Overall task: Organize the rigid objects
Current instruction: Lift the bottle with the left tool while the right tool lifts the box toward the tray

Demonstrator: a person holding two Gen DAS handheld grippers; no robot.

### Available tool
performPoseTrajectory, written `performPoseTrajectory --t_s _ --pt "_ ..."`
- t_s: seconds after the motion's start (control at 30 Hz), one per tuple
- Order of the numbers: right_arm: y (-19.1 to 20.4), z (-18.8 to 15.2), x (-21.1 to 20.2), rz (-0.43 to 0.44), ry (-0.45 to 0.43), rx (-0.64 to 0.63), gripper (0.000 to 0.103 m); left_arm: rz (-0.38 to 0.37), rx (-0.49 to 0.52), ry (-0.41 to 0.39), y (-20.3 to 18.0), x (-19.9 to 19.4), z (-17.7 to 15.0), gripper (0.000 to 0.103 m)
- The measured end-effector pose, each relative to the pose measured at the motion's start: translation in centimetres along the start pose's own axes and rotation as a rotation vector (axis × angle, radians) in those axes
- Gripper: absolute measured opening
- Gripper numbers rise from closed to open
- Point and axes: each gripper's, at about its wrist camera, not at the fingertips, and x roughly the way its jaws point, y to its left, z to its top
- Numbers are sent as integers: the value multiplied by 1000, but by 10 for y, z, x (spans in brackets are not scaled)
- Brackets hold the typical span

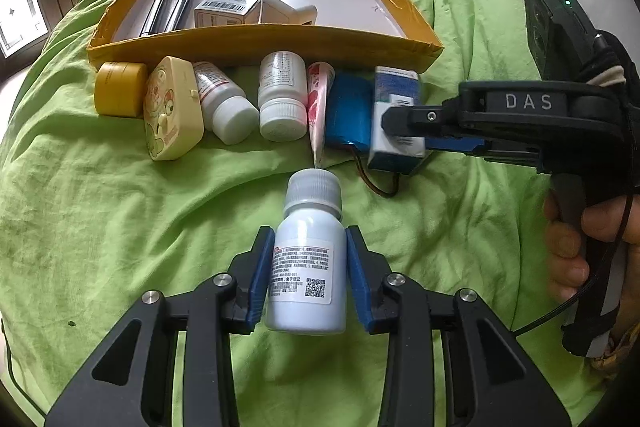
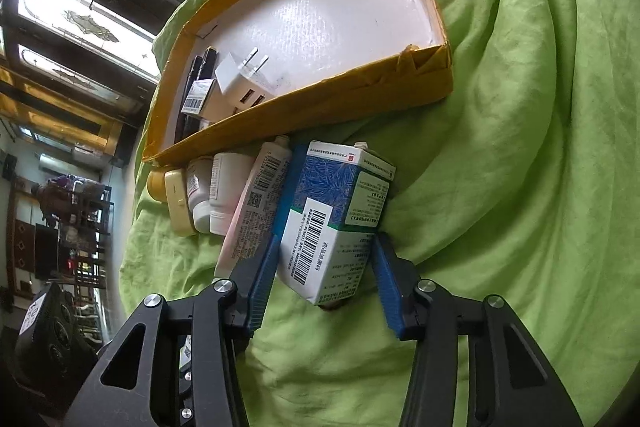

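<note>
My left gripper (image 1: 307,279) is clamped on the white bottle (image 1: 307,259) above the green cover; my right gripper (image 2: 324,279) pinches the blue carton (image 2: 336,219) beside the yellow tray (image 2: 432,67). Next, I think, both go into the tray.

Both handheld tools are black, angular plastic frames with triangular cut-outs, silver round screw heads and ribbed blue finger pads (image 1: 258,279). The right gripper (image 1: 394,131) bears white "DAS" lettering, a green indicator light and a thin black cable, perhaps elastic-bound.

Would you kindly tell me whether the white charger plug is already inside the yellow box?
Inside: the charger plug rests on the yellow box's white floor.
</note>
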Motion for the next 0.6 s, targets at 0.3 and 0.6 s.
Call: performPoseTrajectory --t_s 0.3,0.6 --pt "2 -5 -14 22 -28 -29 16 5 -40 -30 7 -8 -2 34" --pt "0 10 9 11 5 46 47 -9 -78 -44 11 -13 -1 34"
